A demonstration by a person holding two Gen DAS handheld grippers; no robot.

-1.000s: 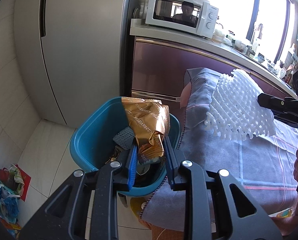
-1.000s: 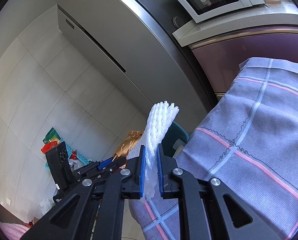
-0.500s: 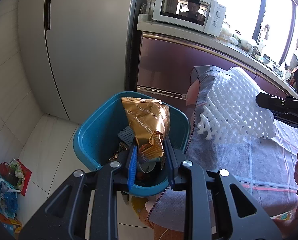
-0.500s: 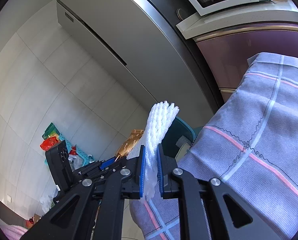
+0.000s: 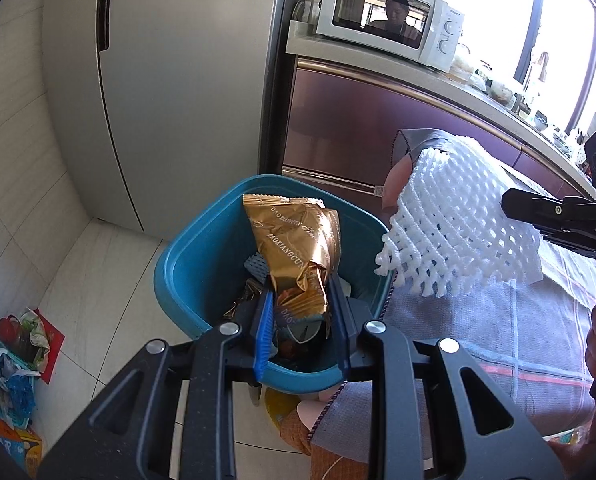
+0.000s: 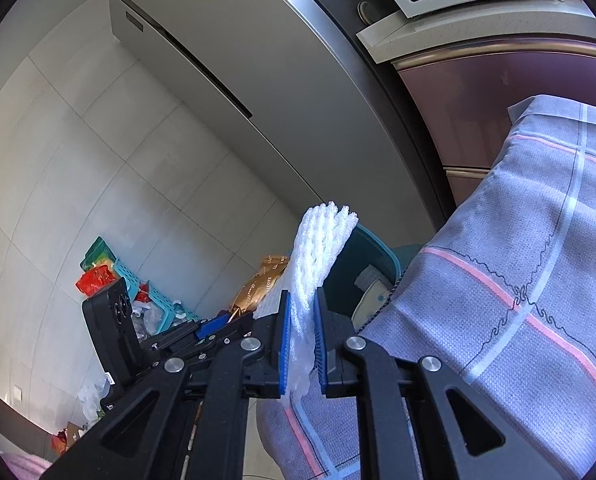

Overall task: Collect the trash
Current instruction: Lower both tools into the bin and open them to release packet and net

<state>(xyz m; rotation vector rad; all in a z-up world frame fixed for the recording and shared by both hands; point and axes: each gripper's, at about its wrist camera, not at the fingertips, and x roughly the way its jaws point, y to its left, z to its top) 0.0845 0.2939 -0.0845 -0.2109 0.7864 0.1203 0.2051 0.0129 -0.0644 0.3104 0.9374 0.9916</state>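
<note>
Gold wrapper (image 5: 298, 248): pinched at its lower end in my left tongs (image 5: 300, 320), standing up over the open blue bin (image 5: 186, 272).
Foam net (image 5: 454, 224): white, clamped in my right tongs (image 6: 300, 340), held above the checked cloth (image 5: 538, 320) just beside the bin's rim.
Bin: on the tiled floor (image 5: 78, 280) by the cloth's edge, other scraps already inside.
Behind: grey fridge (image 5: 170, 80), microwave (image 5: 390, 20) on the counter.

The blue bin (image 5: 186, 264) is open on top, but the gold snack bag (image 5: 298, 248) stands up in its middle and fills much of the way in. The white foam net (image 5: 454, 216) hangs over the bin's right rim, just beside the bag. The fridge (image 5: 178, 92) and the table cloth (image 5: 498, 320) close in the back and right; the floor (image 5: 90, 276) on the left is free.
</note>
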